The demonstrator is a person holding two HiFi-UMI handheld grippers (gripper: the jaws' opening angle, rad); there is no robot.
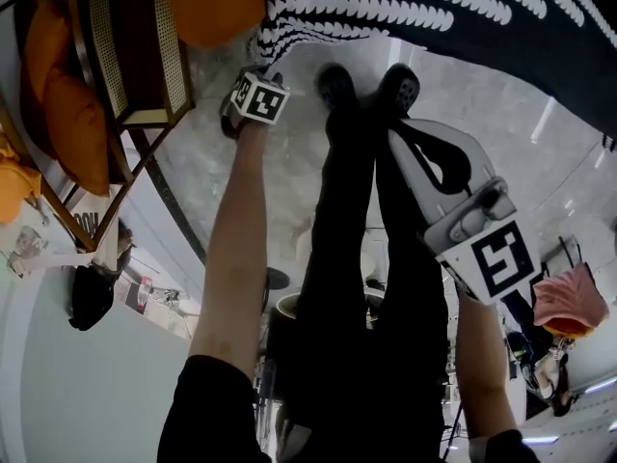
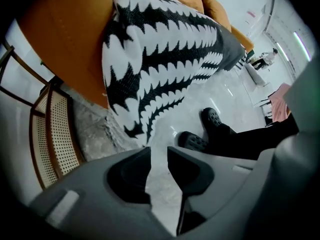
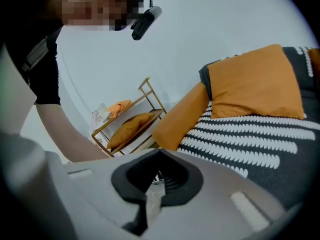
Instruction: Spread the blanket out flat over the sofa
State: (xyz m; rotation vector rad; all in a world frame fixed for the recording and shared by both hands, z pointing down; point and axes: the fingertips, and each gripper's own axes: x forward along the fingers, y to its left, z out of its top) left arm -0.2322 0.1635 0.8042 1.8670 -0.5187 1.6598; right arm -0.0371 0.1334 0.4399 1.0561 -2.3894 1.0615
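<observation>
Head view: left gripper (image 1: 253, 104) and right gripper (image 1: 410, 138) are held clear of the blanket (image 1: 434, 8), draped on the sofa (image 1: 212, 3) beyond the tips.
Left gripper view: jaws apart, empty. Hem hangs just ahead and is best re-pinched there if slack is found.
Right gripper view: jaws together, empty. Blanket lies ahead-right, looks flat.

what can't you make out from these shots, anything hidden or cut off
Blanket, head view: mostly cut off by the top edge, so its flatness is unclear.
Blanket's back part, right gripper view: hidden behind the orange cushion.
Pale item on the rack, right gripper view: too small to name.
</observation>
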